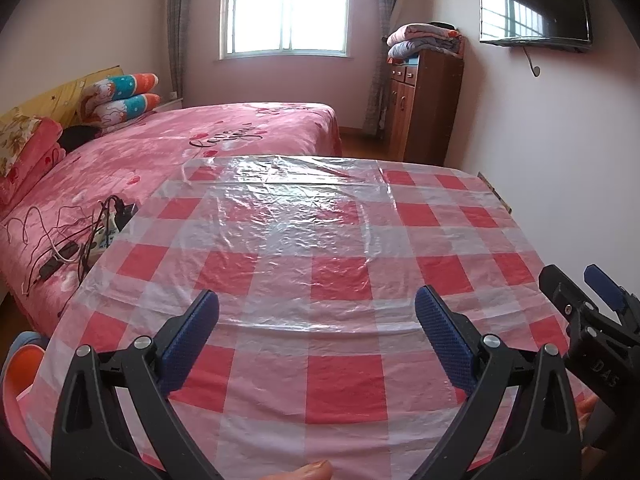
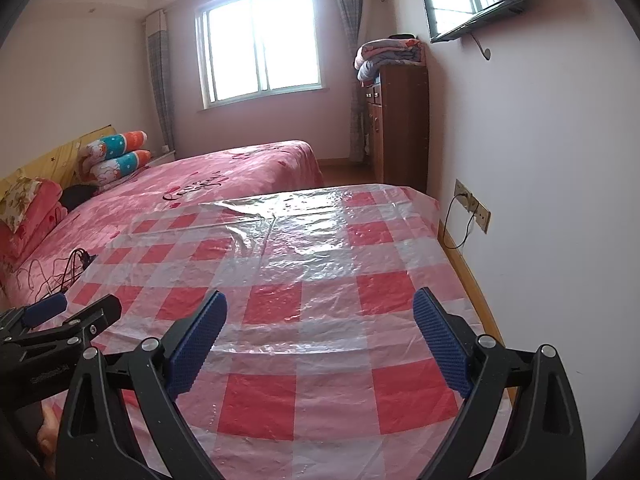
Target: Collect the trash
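Seemingly nothing collected yet. Left hand-held gripper (image 1: 316, 312) and right hand-held gripper (image 2: 320, 316) both hang spread and empty over the table (image 1: 340, 376) with its checked plastic cover; no trash shows anywhere.

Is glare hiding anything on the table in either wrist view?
Left wrist: window blown out, sheen across the plastic cover mid-table. Right wrist: same window glare, bright streaks on the cover far half. Checks stay readable; edges bend from fisheye.
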